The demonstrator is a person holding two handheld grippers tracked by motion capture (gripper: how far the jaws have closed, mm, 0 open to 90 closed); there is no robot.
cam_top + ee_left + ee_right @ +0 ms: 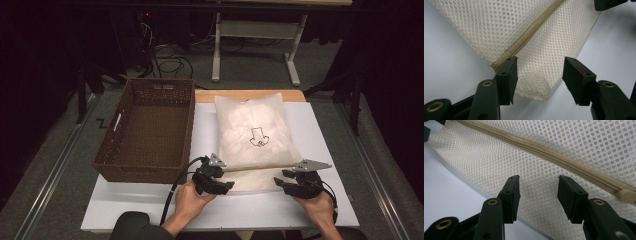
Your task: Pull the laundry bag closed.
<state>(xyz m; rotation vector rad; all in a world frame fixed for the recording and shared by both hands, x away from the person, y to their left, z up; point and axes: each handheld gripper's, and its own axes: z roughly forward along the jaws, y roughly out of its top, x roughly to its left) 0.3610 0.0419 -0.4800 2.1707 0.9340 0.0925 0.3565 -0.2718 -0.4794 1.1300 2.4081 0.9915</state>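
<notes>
Mesh bag: one cream-white mesh laundry bag (254, 134) with something white and fluffy stuffed inside and a little black drawing on top, lay flat on the tabletop (150, 205), just right of the basket, near edge toward the person.
Zipper: one tan zipper (564, 157) ran along the bag's near end; its pull (627, 195) sat at the right end in the right gripper view.
Basket: one dark brown woven rectangular basket (147, 127), on the left part of the tabletop, with no contents that I could make out.
Left tongs: the left tongs (539, 75) were parted about halfway, straddling the near left corner of the bag. One jaw sat right at the zipper's end, the other stood clear of the mesh, so no real grip as far as I could see.
Right tongs: the right tongs (537, 195) were wide open, hovering over the mesh just below the zipper, near the bag's right corner, holding nothing.
Hands: two, one per tool, at the near edge.
Count: one bag, one basket, two tongs.
</notes>
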